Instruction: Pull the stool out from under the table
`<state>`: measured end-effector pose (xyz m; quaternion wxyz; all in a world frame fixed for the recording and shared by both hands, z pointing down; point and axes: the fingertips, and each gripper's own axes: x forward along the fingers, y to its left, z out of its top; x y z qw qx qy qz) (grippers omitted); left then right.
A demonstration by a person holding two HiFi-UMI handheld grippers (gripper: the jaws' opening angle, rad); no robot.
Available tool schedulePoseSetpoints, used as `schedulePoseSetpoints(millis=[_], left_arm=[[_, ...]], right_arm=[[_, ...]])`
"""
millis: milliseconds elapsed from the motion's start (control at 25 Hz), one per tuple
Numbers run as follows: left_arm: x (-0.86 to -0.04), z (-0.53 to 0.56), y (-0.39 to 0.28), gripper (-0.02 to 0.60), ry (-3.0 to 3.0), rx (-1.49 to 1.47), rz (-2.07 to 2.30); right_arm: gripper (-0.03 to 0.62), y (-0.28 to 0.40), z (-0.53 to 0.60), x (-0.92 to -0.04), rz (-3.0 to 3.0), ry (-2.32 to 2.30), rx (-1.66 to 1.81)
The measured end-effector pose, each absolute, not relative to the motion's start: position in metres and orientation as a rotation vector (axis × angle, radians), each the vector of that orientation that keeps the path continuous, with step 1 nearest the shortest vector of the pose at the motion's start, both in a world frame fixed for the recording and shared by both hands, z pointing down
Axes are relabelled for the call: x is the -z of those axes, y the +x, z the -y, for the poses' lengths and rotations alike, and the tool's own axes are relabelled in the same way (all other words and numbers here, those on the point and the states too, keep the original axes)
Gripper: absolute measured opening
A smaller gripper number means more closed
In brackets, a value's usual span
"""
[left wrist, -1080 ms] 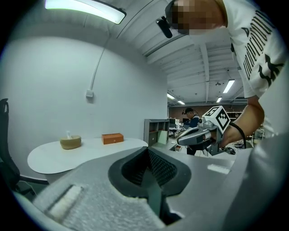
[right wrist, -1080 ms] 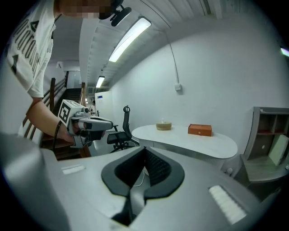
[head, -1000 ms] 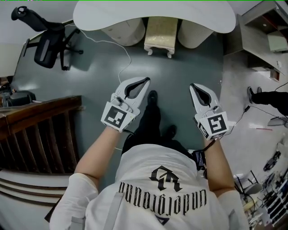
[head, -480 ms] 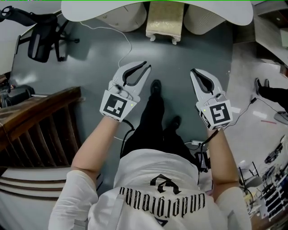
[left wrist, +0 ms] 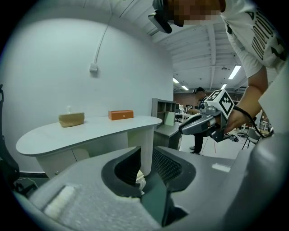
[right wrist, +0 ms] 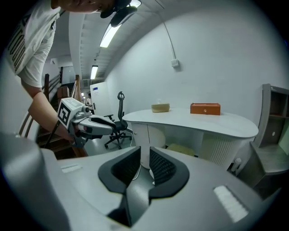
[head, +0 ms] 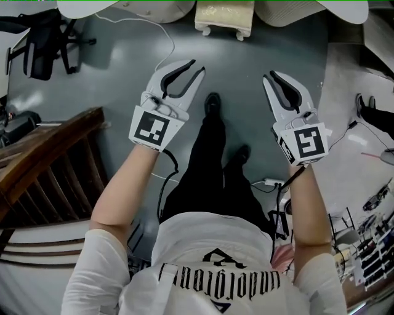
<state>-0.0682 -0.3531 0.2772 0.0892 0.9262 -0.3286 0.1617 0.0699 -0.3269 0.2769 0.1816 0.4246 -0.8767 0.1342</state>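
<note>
Plainly nothing is gripped yet. The ribbed pads (left wrist: pixel 168 168) of the left gripper (head: pixel 196 66) stand a little apart with only air between them. The right gripper (head: pixel 271 75) shows the same narrow, empty gap, and both pairs of jaws have just been opening. The two grippers hang side by side over the grey floor (head: pixel 237 67), well short of the stool (head: pixel 224 17). The stool sits tucked beneath the near edge of the white table (head: pixel 345 8), between its two pedestals (head: pixel 286 11). The pull has therefore not begun: reaching, gripping and drawing the stool out all remain. Its near end, with two small feet showing, faces the person. Its long axis seems to run back under the table, though the far end is hidden.
</note>
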Motion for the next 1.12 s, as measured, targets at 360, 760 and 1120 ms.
schedulePoseSetpoints(millis=[360,760,1120], left_arm=[[-0.366,0.389,-0.066,0.150,2.752,-0.515,0.958],[-0.479,0.415,-0.079,0.176,2.738,-0.590,0.957],[-0.600,0.445,-0.094,0.232,2.687,-0.714,0.947]], right_arm=[[0.106,0.074,0.348,-0.366,2.421,1.201,-0.421],[0.152,0.069,0.372,-0.466,2.385,1.119,-0.393],[0.186,0.073,0.402,-0.577,2.323,1.125,-0.411]])
